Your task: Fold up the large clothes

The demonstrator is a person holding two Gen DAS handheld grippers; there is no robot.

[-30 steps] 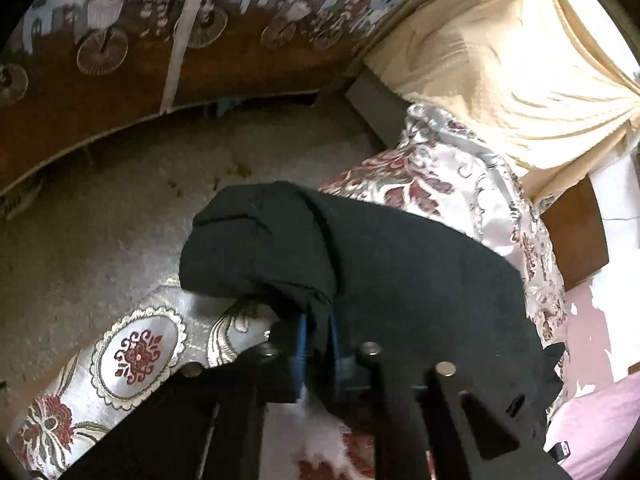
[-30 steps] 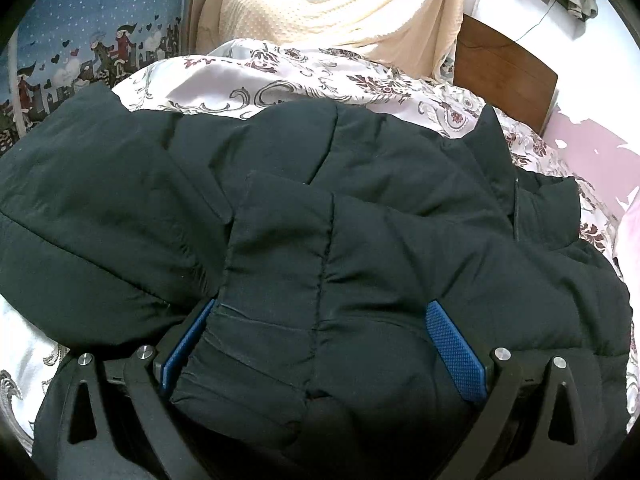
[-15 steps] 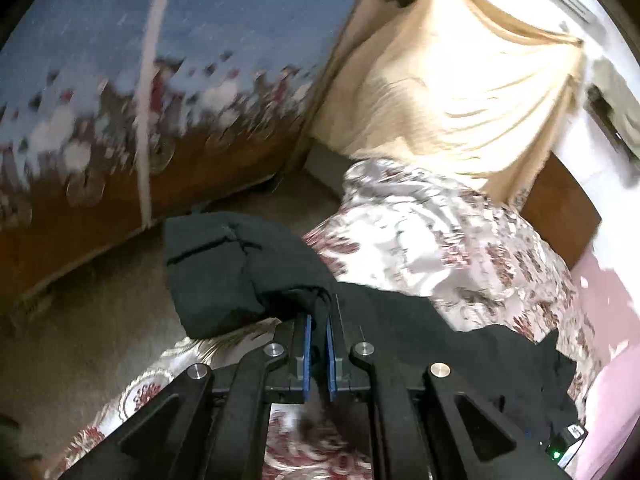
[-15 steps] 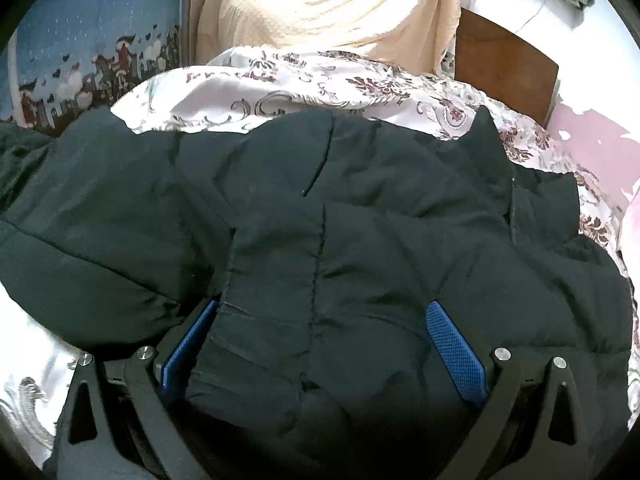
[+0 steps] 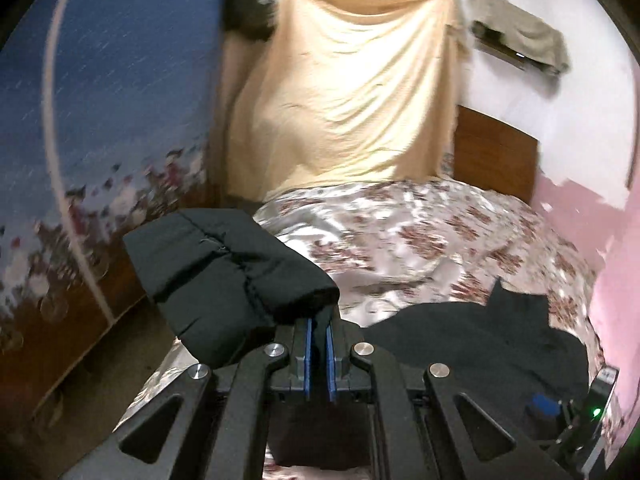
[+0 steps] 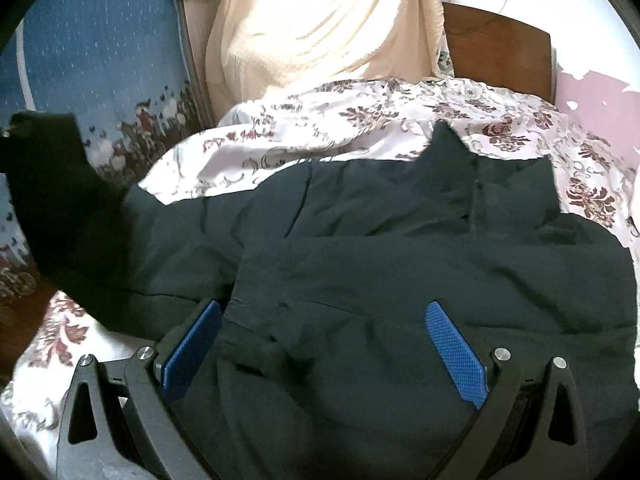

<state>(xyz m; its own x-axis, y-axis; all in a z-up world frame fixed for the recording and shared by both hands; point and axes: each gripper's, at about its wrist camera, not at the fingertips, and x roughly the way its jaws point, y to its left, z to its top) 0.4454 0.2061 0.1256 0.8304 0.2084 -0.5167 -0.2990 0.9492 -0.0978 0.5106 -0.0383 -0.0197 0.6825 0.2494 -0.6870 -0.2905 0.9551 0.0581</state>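
Observation:
A large black padded jacket (image 6: 400, 248) lies spread on the floral bed cover (image 6: 360, 120), collar toward the headboard. My left gripper (image 5: 319, 328) is shut on the jacket's sleeve (image 5: 224, 268) and holds it lifted above the bed's left side; the raised sleeve also shows at the left of the right wrist view (image 6: 52, 196). My right gripper (image 6: 324, 340) is open, its blue pads (image 6: 456, 352) spread over the jacket's lower body, with fabric lying between them. The rest of the jacket shows low right in the left wrist view (image 5: 480, 344).
A beige cloth (image 5: 352, 92) hangs behind the bed beside a brown wooden headboard (image 6: 500, 52). A blue patterned wall panel (image 5: 100, 100) runs along the left, with carpet floor (image 5: 100, 392) below it. A pink wall (image 5: 612, 260) is at the right.
My left gripper has lifted the sleeve up and tilted its view toward the headboard. The jacket's left side has been pulled flatter. My right gripper has stayed open over the jacket.

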